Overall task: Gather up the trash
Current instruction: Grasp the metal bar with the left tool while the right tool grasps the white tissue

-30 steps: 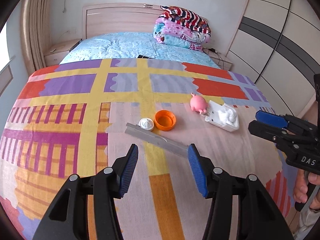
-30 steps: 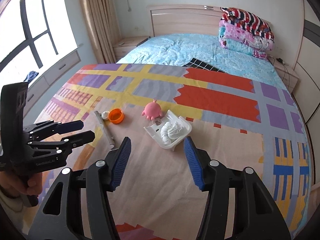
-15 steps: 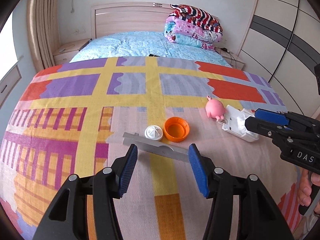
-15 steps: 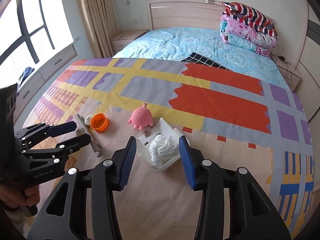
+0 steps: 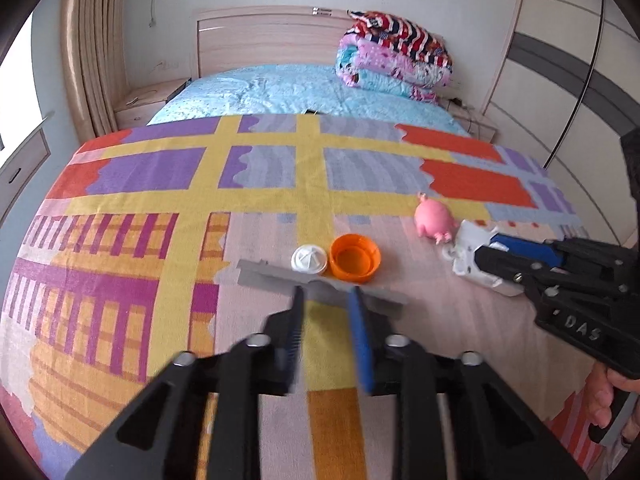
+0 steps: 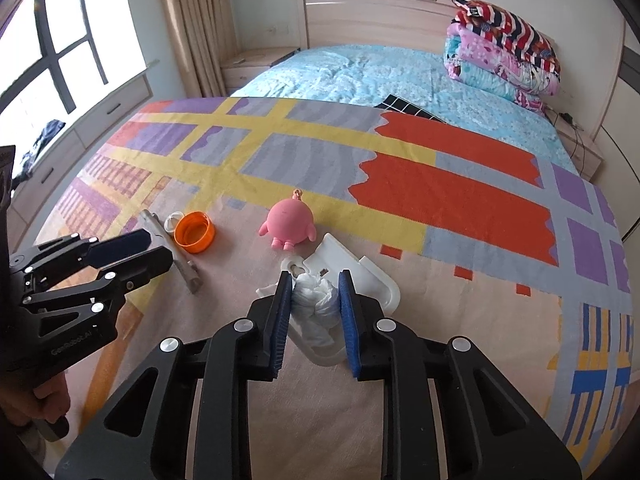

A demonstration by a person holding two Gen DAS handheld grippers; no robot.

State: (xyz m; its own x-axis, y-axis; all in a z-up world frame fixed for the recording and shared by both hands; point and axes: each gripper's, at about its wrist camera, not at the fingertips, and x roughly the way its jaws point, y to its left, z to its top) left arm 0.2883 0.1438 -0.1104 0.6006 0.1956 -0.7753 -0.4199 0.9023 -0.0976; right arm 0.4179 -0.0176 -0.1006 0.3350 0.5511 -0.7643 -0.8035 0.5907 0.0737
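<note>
On the patterned bedspread lie a grey flat strip (image 5: 320, 284), a white cap (image 5: 309, 259), an orange cap (image 5: 354, 258), a pink toy (image 6: 289, 223) and a white tray (image 6: 372, 276) holding a crumpled white tissue (image 6: 314, 304). My left gripper (image 5: 326, 304) is half closed, its blurred blue pads straddling the strip's middle; I cannot tell if they touch it. My right gripper (image 6: 313, 288) has narrowed around the tissue, with its pads at both sides of it. The strip (image 6: 170, 248), white cap (image 6: 173, 222) and orange cap (image 6: 195, 232) also show in the right wrist view.
Folded quilts (image 5: 394, 56) are stacked on the blue sheet by the headboard (image 5: 264, 36). Wardrobe doors (image 5: 568, 76) stand on the right, curtains (image 6: 192, 20) and a window (image 6: 60, 44) on the left. A checked item (image 6: 412, 108) lies on the sheet.
Both grippers moved forward and down and narrowed. The left one now straddles the grey strip. The right one now brackets the tissue in the tray.
</note>
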